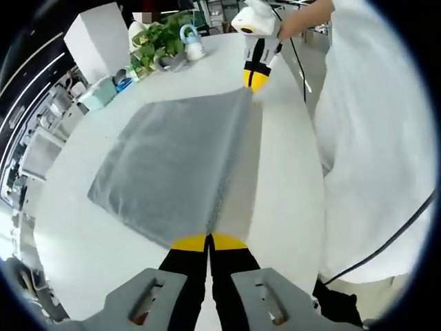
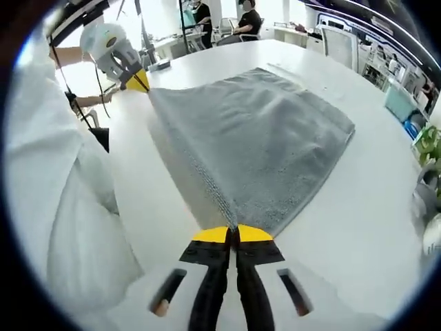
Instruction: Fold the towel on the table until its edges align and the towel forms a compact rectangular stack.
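Observation:
A grey towel (image 1: 176,165) lies folded over on the round white table (image 1: 103,248), with one edge stretched between the two grippers. My left gripper (image 1: 209,243) is shut on its near corner. The right gripper (image 1: 253,81) pinches the far corner of that same edge. In the right gripper view the towel (image 2: 269,145) spreads away over the table (image 2: 358,227). My right gripper (image 2: 232,234) is shut on the corner nearest it, while the left gripper (image 2: 138,81) holds the other end at upper left.
At the table's far side stand a white box (image 1: 100,38), a potted green plant (image 1: 160,40), a small blue-and-white item (image 1: 193,43) and a teal box (image 1: 100,93). A person in white (image 1: 375,138) stands close at the table's edge. Seated people (image 2: 247,21) are behind.

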The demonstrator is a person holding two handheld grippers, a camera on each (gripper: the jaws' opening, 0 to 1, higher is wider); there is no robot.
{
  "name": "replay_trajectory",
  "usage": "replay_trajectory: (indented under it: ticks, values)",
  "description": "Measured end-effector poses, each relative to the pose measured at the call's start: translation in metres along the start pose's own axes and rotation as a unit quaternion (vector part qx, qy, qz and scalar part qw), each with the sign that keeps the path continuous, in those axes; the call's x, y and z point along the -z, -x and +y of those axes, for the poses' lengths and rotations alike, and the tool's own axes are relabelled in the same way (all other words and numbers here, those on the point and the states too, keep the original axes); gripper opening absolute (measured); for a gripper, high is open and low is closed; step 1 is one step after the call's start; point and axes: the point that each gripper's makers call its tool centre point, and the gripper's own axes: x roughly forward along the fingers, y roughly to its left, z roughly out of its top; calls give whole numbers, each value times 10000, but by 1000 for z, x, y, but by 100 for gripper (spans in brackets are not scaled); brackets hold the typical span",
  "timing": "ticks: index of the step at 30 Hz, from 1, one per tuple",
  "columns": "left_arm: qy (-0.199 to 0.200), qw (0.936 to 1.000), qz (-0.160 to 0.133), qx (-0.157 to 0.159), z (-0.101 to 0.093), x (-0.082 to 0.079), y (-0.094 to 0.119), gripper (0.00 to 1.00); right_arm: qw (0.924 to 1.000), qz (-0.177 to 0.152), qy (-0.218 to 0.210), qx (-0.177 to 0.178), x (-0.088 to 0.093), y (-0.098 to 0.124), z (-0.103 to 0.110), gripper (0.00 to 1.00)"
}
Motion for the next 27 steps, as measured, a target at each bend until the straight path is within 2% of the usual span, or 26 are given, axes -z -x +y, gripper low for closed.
replay_trajectory:
  ticks: [16,21,27]
  values:
    - [129,9997,-195,4,-3,-23,37,0,9996,121,115,-235,-7,42,22,0]
    - [171,9995,-265,-71,14,-30,40,0,9999,-30,69,-156,-26,51,8,0]
    - [104,9991,-335,-245,42,-41,45,0,9992,-156,360,88,-55,58,-17,0]
